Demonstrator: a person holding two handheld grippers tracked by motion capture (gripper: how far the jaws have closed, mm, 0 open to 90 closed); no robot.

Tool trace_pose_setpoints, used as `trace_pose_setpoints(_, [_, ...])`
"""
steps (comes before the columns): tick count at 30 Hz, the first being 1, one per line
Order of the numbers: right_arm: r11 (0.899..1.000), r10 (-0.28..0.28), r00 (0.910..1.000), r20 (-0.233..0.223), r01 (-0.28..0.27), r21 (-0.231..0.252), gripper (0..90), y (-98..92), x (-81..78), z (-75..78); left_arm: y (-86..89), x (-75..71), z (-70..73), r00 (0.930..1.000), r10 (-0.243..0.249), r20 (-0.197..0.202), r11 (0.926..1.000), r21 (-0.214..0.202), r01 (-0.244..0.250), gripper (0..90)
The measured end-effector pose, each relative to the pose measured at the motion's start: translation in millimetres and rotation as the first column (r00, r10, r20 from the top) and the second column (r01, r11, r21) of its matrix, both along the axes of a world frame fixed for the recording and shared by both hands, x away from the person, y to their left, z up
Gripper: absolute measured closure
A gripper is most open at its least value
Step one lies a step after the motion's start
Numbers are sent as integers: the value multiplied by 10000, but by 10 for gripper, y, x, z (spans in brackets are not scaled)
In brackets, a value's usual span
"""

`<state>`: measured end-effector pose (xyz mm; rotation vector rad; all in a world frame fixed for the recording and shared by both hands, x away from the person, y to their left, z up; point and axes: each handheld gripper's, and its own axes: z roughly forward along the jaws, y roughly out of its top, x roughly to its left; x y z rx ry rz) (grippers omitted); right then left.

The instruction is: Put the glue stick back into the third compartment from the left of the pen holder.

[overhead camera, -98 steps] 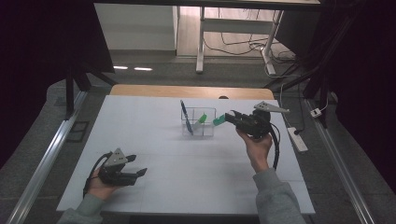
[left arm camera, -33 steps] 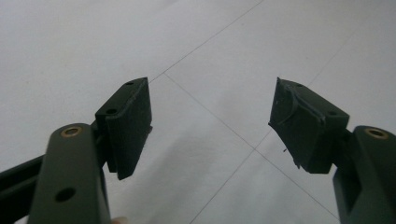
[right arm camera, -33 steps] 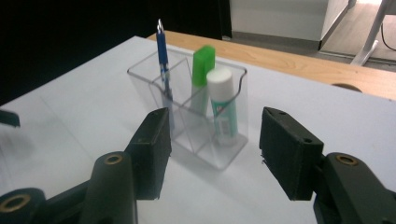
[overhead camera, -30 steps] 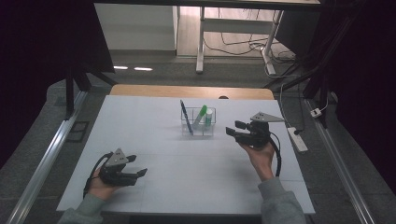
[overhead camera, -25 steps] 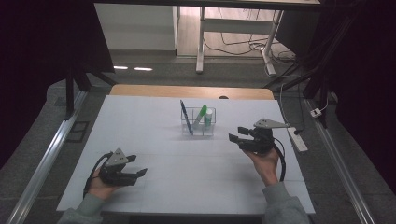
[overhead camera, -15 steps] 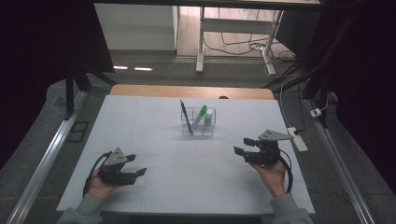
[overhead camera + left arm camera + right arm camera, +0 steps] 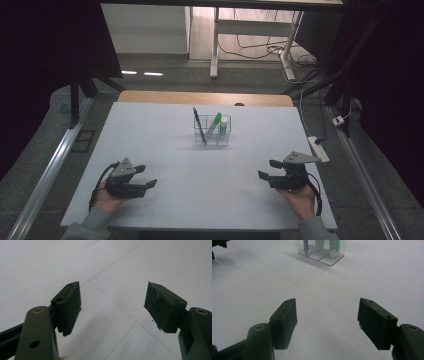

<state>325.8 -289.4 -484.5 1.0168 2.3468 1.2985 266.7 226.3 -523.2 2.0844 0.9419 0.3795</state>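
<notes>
White bench [image 7: 165, 150] bare at bottom; clear holder [image 7: 212, 134] at centre now keeps green marker [image 7: 215, 121] beside blue pen [image 7: 199, 125]. Right gripper [image 7: 266, 170] pulled back to lower right, jaws just opened wider, empty. Left gripper [image 7: 145, 176] parked lower left, jaws wide, empty. Drop-off likely finished

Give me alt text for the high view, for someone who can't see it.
A person's two hands rest on the near edge of a white table, each holding an open, empty two-jaw gripper: the left gripper and the right gripper. Farther back at the middle stands a clear divided organizer holding a blue pen, a green marker and a small green-labelled tube.
</notes>
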Motion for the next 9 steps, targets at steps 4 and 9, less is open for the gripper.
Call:
trace_pose_setpoints(4, [10000, 54, 10000, -9, -54, 48, 313, -41, -14, -29, -5, 4, 3, 10000, -6, 22, 10000, 18, 6, 288])
trace_pose_setpoints(9, [9999, 159, 9999, 34, -159, -29, 310, -43, -17, -24, -1, 4, 5, 10000, 17, 27, 10000, 0, -17, 289])
